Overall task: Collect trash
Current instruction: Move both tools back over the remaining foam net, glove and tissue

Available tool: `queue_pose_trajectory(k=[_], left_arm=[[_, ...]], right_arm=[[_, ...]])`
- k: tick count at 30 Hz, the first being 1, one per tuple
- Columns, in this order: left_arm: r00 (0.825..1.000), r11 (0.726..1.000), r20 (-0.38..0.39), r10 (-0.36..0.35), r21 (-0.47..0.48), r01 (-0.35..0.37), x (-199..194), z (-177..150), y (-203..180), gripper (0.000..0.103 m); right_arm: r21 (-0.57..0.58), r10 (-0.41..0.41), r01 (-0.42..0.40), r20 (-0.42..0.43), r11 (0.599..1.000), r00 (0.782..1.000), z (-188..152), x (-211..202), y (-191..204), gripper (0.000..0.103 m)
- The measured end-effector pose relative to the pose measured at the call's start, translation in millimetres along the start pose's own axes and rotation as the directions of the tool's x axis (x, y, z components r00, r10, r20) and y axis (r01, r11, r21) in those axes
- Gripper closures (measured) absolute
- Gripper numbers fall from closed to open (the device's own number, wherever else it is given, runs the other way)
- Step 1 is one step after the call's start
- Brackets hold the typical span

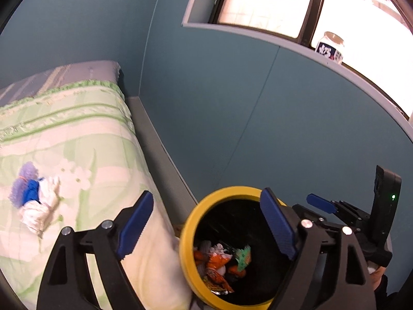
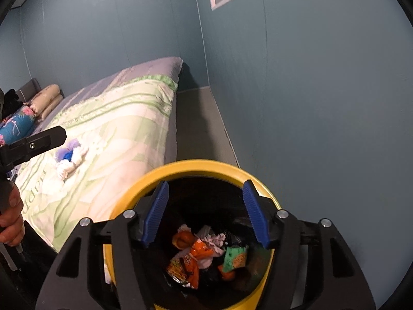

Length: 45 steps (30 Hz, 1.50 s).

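Left gripper (image 1: 206,227): jaws wide, nothing between them, poised over the bed edge and bin rim.
Right gripper (image 2: 206,215): jaws parted, empty, directly above the bin mouth.
Bin (image 2: 206,166): yellow-rimmed, beside the bed (image 2: 124,118).
Trash (image 2: 204,255): orange and green wrappers lying inside the bin.
Cloth bundle (image 2: 71,159): on the quilt.

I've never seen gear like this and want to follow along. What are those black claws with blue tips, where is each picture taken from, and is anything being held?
They are hand-held grippers, one per hand, each carrying a camera looking along its fingers. The left gripper and right gripper are both open and hold nothing. Both hover over a yellow-rimmed bin containing wrappers. Beside it is a bed where a bundle of white, blue and purple scraps lies.
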<state>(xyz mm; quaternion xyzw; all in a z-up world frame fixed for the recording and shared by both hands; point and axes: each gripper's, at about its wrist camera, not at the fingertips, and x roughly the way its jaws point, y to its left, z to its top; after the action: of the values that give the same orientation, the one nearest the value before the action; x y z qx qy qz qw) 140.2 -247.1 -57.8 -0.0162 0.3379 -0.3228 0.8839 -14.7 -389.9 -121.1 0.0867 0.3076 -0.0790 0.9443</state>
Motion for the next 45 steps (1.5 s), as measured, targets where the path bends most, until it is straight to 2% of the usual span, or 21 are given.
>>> queue_pose_trajectory(k=[8, 11, 19, 35, 45], left_arm=[[0.995, 0.997, 0.087, 0.057, 0.037, -0.061, -33.4, 14.0, 7.7, 0.016], [0.989, 0.995, 0.123, 0.077, 0.054, -0.084, -48.7, 18.2, 11.0, 0.015], [0.972, 0.988, 0.194, 0.133, 0.054, -0.146, -82.6, 30.9, 28.4, 0.012], [0.95, 0.972, 0.204, 0.236, -0.057, -0.23, -115.4, 35.7, 104.7, 0.012], [0.939, 0.957, 0.194, 0.284, -0.119, -0.265, -121.3, 37.2, 150.9, 0.011]], right_arm=[[-0.044, 0.05, -0.047, 0.061, 0.998, 0.997, 12.9, -11.2, 18.8, 0.045], [-0.069, 0.08, -0.074, 0.084, 0.995, 0.993, 18.7, -15.2, 32.5, 0.041], [-0.118, 0.127, -0.117, 0.08, 0.986, 0.989, 31.7, -10.6, 65.9, 0.039], [-0.223, 0.261, -0.253, 0.007, 0.941, 0.965, 51.4, 31.7, 156.1, 0.039], [-0.26, 0.302, -0.308, -0.064, 0.915, 0.951, 49.1, 64.9, 201.0, 0.038]])
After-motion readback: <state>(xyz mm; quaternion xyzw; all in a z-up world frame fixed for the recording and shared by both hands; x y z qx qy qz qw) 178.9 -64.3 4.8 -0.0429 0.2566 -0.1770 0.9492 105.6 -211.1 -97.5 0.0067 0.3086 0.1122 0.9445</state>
